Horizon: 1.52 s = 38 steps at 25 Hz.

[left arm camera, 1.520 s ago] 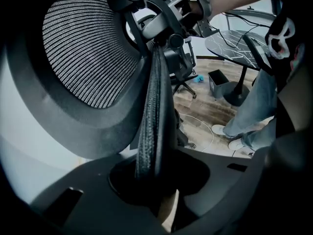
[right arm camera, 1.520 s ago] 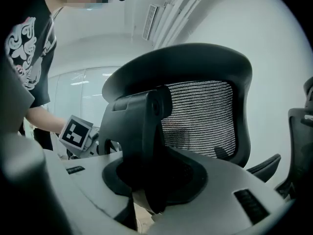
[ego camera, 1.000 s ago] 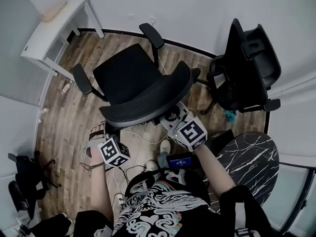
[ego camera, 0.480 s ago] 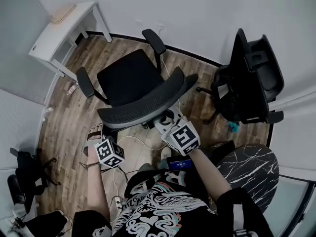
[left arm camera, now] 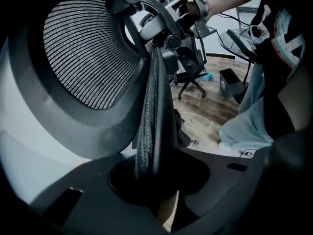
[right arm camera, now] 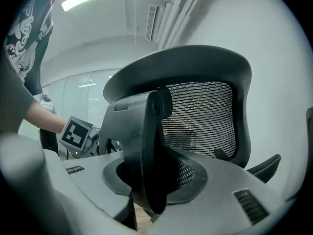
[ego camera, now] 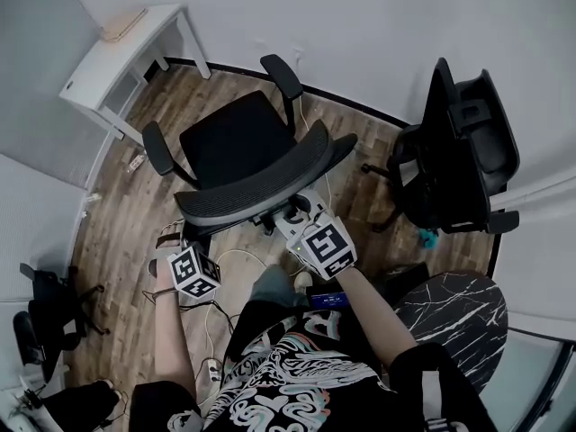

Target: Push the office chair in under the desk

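The black office chair (ego camera: 236, 142) stands mid-floor, seat facing the white desk (ego camera: 115, 50) at the upper left, apart from it. Its mesh backrest (ego camera: 261, 192) is nearest me. My left gripper (ego camera: 187, 232) is shut on the backrest's left rim; in the left gripper view the mesh edge (left arm camera: 151, 106) runs down between the jaws of that gripper (left arm camera: 154, 180). On the backrest's rear support my right gripper (ego camera: 293, 212) is also shut. The right gripper view shows that black support arm (right arm camera: 142, 131) clamped in the gripper (right arm camera: 149, 180).
A second black chair (ego camera: 459, 151) stands against the wall at right. A dark marbled tabletop (ego camera: 445, 304) lies at lower right. White cables (ego camera: 238, 259) and a power strip (ego camera: 213, 365) lie on the wood floor by my feet. Dark gear (ego camera: 40, 313) sits at far left.
The chair and both grippers have shifted slightly towards the desk, and the backrest has swung a little left. Both grips are unchanged.
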Available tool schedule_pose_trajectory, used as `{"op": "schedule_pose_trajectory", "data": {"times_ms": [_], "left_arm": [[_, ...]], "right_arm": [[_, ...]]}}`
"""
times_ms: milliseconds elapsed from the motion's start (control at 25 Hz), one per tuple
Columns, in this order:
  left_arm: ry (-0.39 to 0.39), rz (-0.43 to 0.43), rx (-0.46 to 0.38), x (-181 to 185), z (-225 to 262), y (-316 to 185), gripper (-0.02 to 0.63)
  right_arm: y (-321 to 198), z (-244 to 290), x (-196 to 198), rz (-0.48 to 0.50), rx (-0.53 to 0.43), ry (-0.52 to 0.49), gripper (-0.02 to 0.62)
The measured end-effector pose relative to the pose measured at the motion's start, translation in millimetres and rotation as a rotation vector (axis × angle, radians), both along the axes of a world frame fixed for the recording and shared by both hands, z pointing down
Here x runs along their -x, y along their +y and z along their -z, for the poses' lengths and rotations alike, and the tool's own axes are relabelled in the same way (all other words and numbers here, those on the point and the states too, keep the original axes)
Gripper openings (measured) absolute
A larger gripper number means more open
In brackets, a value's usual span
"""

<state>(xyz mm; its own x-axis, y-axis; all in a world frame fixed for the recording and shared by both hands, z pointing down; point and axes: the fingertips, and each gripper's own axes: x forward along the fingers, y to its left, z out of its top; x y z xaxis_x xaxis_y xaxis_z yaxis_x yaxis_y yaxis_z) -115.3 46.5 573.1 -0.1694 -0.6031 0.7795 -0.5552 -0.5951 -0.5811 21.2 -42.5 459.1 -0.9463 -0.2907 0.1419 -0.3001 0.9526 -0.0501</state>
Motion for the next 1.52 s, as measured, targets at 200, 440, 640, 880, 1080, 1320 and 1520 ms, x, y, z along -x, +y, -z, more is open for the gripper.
{"op": "schedule_pose_trajectory", "data": {"times_ms": [200, 440, 640, 880, 1080, 1320, 1520], "left_arm": [[0.003, 0.011, 0.003, 4.7, -0.7, -5.7, 0.110], [0.001, 0.015, -0.003, 9.0, 0.4, -13.8, 0.110], [0.000, 0.014, -0.002, 11.5, 1.6, -15.0, 0.110], [0.005, 0.016, -0.003, 14.7, 3.5, -20.5, 0.110], [0.007, 0.018, -0.005, 16.5, 2.9, -27.4, 0.110], [0.002, 0.022, -0.002, 23.1, 2.4, -35.4, 0.110], [0.015, 0.051, 0.006, 26.3, 0.7, -42.6, 0.115]], "right_arm": [[-6.8, -0.1, 6.3, 0.013, 0.003, -0.005, 0.130], [-15.8, -1.8, 9.8, 0.019, 0.006, 0.001, 0.132], [-14.3, 5.1, 14.8, 0.038, 0.011, -0.023, 0.133], [-18.8, 6.6, 19.7, 0.045, 0.011, -0.040, 0.138], [-26.5, 5.8, 22.4, 0.051, 0.012, -0.041, 0.140], [-35.2, 7.2, 27.0, 0.050, 0.015, -0.046, 0.141], [-43.8, 6.1, 30.8, 0.063, 0.016, -0.053, 0.144]]}}
